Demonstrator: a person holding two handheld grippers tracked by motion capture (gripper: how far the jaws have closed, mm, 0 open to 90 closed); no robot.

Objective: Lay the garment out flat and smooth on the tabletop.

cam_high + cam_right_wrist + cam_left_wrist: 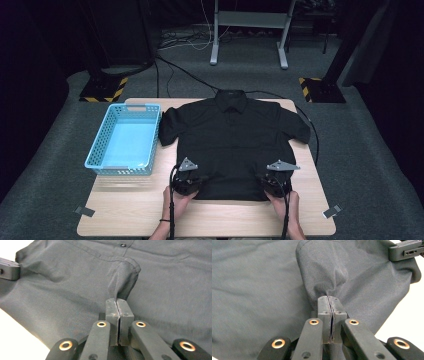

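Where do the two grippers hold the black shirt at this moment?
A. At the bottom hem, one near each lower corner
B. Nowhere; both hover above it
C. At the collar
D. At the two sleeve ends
A: the left gripper and right gripper sit at the near hem of the black shirt, and each gripper view shows jaws shut on pinched cloth.

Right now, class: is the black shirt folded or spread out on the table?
Mostly spread: the black shirt lies flat, sleeves out, hem corners pinched.
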